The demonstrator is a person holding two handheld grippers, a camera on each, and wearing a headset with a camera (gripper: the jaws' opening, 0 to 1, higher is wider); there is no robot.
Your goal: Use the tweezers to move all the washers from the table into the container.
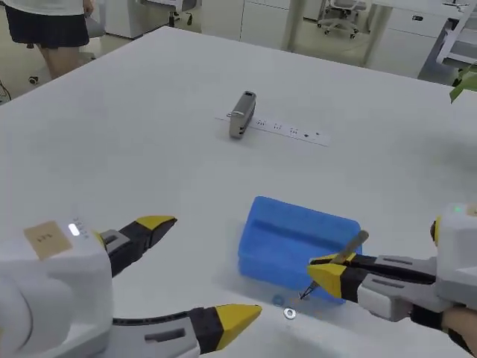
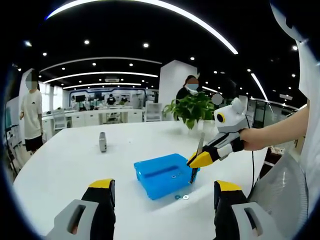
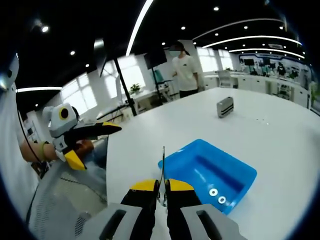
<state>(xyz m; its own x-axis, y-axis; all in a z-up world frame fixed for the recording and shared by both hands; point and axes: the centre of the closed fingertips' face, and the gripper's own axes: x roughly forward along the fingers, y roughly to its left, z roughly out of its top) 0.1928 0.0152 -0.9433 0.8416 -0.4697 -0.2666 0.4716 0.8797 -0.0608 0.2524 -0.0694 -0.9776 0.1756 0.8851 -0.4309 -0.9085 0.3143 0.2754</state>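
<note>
The blue container [image 1: 298, 237] sits on the white table [image 1: 149, 134] in front of me. Two washers [image 1: 289, 313] lie on the table by its near corner, one silver, one bluish. My right gripper [image 1: 322, 272] is shut on the tweezers [image 1: 350, 250], whose tip points down beside that corner, just above the washers. In the left gripper view, the tweezers [image 2: 196, 160] hang over the container [image 2: 160, 175] edge, and two washers [image 2: 185, 197] lie beside it. Two washers [image 3: 217, 196] rest inside the container [image 3: 210, 172]. My left gripper [image 1: 197, 270] is open and empty, left of the container.
A white power strip [image 1: 287, 128] with a metal block [image 1: 242, 114] at its end lies farther back on the table. People stand beyond the table's far edges [image 2: 31, 112] [image 3: 186, 70]. A potted plant [image 2: 192, 107] stands behind the table.
</note>
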